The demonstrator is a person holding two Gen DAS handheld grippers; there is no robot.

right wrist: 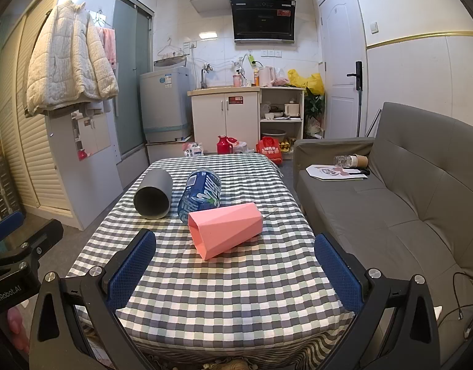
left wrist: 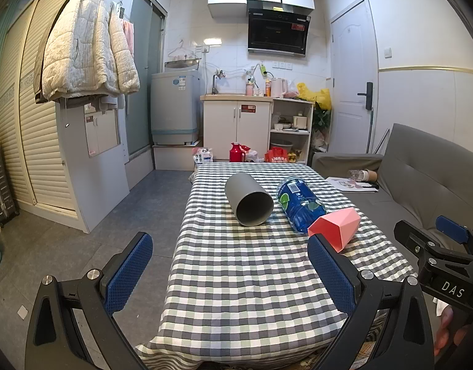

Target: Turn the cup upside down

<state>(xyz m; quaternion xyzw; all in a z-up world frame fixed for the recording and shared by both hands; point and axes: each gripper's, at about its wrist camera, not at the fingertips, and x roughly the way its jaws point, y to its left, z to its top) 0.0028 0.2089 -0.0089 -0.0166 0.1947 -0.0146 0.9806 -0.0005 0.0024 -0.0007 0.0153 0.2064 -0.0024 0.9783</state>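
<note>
Both cups lie on their sides on the desk [right wrist: 236,293]: the grey cup [left wrist: 248,199] and the pink cup [right wrist: 225,229]. Your left hand-held gripper [left wrist: 230,274] and right hand-held gripper [right wrist: 236,271] are released and empty. A careless pinch may roll either cup into the blue bottle [right wrist: 201,195].

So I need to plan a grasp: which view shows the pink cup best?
The right wrist view: the pink faceted cup lies whole on its side, centred ahead of the open right gripper. In the left wrist view the left gripper's finger hides its near corner.
</note>
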